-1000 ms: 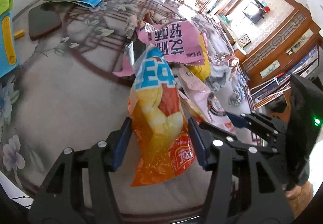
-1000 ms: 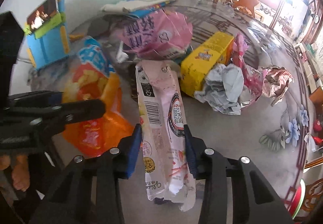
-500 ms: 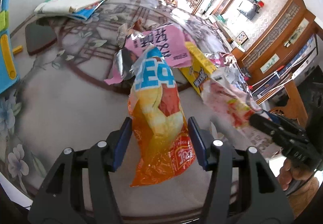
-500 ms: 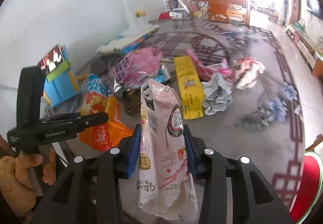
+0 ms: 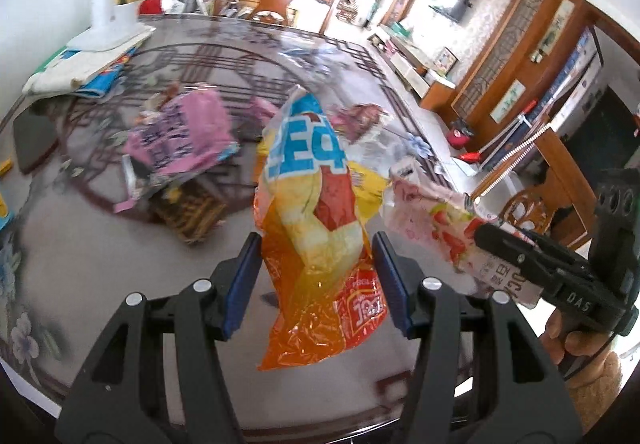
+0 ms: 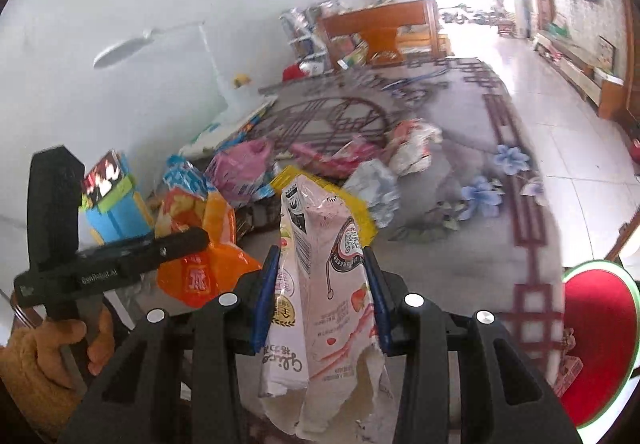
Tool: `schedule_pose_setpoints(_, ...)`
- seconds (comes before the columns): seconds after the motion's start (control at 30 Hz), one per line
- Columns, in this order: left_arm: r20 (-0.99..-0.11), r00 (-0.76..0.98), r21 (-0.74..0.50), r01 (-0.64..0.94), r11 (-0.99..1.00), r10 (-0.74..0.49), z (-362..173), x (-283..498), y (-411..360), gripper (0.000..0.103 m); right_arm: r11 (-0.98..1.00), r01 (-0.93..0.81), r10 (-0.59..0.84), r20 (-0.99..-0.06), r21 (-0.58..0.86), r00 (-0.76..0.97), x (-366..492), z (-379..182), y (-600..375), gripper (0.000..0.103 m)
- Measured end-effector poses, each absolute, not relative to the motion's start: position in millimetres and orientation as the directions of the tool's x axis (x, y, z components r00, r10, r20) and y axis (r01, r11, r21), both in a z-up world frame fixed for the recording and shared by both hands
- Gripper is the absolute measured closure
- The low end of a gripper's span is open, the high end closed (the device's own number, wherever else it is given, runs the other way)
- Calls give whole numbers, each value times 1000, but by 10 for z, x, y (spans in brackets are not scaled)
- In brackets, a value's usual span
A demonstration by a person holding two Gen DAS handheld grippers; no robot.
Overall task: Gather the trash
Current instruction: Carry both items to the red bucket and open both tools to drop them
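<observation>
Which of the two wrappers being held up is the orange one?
The chip bag in the left gripper: orange and yellow with a blue top. The right gripper holds a pale pink strawberry wrapper.

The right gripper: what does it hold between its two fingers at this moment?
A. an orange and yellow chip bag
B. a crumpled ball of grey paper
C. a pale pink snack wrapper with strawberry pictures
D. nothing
C: in the right wrist view the right gripper has its blue pads closed on the pale pink wrapper, while the orange chip bag sits in the left gripper.
</observation>
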State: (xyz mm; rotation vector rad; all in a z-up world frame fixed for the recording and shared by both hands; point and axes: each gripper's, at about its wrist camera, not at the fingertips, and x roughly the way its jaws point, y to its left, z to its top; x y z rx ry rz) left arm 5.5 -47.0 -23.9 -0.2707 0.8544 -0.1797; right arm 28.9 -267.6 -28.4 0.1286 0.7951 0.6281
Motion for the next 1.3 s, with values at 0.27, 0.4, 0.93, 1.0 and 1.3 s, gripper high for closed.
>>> schedule_pose_setpoints(0.27, -730, 583, -313, 178, 933, -357, -274, 229, -1191, 49, 878, -264, 469, -610, 399, 638, 362, -274, -3419, 65)
schedule_pose_setpoints(0.4, -739, 527, -321, 273, 907, -420, -319, 345, -1642, 49, 888, -120, 399, -612, 445, 683, 409, -267, -3881, 64)
schedule_pose_setpoints(0.93, -764, 303, -359, 535, 765, -570, -604, 894, -3439, 49, 817, 351, 82, -696, 457, 713, 183, -558, -5192, 64)
schedule_pose_setpoints(1.0, -767, 302, -346, 548, 761, -566, -617, 918, -3531, 49, 801, 378, 65, -696, 463, 715, 161, -575, -5266, 63)
schedule_pose_setpoints(1.3, -768, 345, -279, 577, 768, -539, -596, 904, -3647, 44, 774, 430, 29, -705, 464, 708, 163, -598, -5409, 56)
